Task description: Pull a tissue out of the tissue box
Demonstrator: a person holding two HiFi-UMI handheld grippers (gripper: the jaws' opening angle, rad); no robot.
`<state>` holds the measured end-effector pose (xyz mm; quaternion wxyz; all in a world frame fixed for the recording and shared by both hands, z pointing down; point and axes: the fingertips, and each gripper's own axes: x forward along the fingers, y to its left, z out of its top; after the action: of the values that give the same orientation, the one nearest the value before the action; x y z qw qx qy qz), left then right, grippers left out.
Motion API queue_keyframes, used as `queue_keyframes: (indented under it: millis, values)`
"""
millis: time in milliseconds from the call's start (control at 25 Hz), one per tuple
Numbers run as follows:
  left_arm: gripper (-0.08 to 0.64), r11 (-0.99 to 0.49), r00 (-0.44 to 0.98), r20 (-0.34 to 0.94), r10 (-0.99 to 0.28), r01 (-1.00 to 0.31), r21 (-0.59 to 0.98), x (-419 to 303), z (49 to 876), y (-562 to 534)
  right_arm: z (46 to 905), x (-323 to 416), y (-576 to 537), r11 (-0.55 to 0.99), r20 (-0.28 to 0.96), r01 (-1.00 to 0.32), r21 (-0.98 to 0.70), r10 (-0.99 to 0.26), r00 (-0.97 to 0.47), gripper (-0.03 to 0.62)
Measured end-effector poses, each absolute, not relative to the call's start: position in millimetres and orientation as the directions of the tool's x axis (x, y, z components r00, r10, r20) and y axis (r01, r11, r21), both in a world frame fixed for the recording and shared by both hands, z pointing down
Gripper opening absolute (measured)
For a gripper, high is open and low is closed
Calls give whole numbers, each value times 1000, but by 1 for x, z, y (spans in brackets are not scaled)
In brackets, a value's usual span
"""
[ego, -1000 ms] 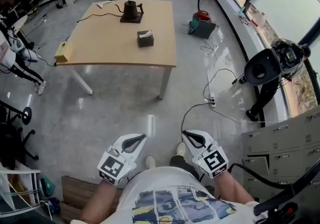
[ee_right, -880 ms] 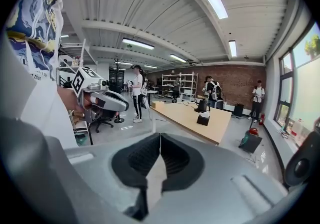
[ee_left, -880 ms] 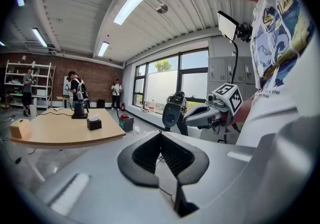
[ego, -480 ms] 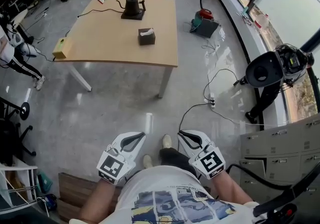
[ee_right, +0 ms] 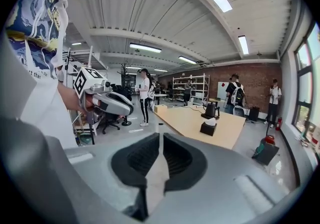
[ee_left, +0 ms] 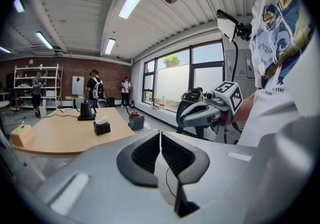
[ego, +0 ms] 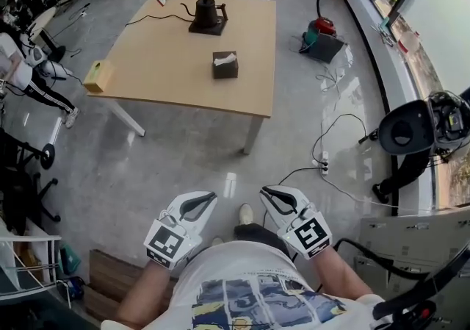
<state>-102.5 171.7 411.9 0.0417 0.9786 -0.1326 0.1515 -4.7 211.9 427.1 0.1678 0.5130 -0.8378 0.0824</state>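
Above floor point(ego: 176, 152), left claw point(ego: 212, 195) (also right claw point(ego: 264, 191)) closed, empty.

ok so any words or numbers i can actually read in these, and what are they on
"than" and "star": small print on the person's t-shirt in the left gripper view; the rest of that print is too small to read.
Left marker cube, right marker cube: square patterns only, no words.
Tissue box: no readable print.
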Motion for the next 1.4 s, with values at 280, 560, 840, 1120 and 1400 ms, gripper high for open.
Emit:
queue_keyframes:
  millis: [280, 560, 840, 1120, 1400]
  values:
    - [15, -954, 910, 302, -285, -300, 2, -32, 404, 125, 428, 53, 163, 533, 354, -844, 66, -803, -480, 20]
    - [15, -945, 903, 301, -308, -327, 15, 2, 400, 78, 442, 86, 114, 555, 377, -830, 54, -781, -498, 25]
    - [15, -949, 907, 308, -287, -313, 37, 3, 413, 11, 446, 93, 44, 547, 393, -835, 60, -782, -484, 27]
    - [15, -966, 929, 287, -232, -254, 41, 7, 406, -57, 438, 92, -27, 521, 409, -847, 99, -798, -443, 51]
    - [15, -978, 936, 301, -182, -203, 40, -2, 413, -99, 443, 92, -91, 494, 406, -857, 150, -821, -402, 54]
